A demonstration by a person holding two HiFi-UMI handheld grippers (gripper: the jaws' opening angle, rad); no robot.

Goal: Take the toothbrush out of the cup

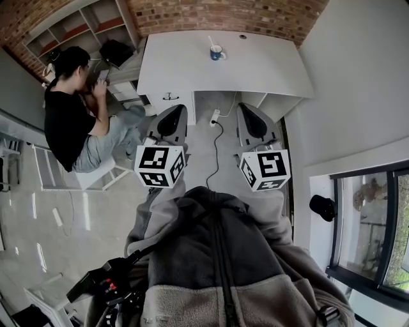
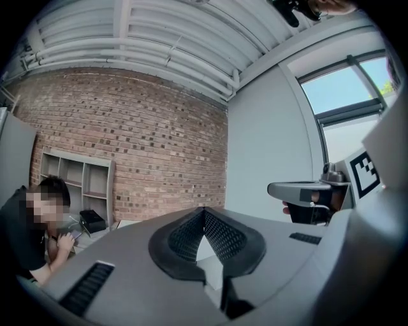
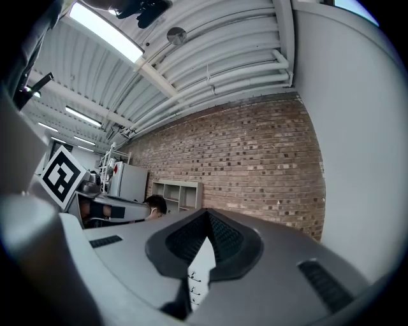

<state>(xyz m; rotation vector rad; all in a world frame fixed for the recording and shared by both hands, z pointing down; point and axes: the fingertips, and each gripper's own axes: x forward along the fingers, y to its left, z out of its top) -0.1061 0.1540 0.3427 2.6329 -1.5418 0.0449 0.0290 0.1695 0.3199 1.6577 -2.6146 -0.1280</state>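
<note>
A blue cup point(image 1: 218, 53) stands on the white table point(image 1: 255, 64) at the far side, with a white toothbrush point(image 1: 211, 42) sticking up out of it. Both grippers are held close to my body, well short of the table. In the head view my left gripper point(image 1: 178, 108) and my right gripper point(image 1: 246, 107) point toward the table side by side. Each gripper view shows its own jaws meeting at the tips with nothing between them: the left gripper point(image 2: 204, 211) and the right gripper point(image 3: 207, 214). Neither gripper view shows the cup.
A person point(image 1: 69, 121) sits at the left beside a shelf unit point(image 1: 96, 22). A power strip with a black cable point(image 1: 215, 137) lies on the floor under the table. A brick wall point(image 1: 243, 16) runs behind the table; a window point(image 1: 370, 223) is at the right.
</note>
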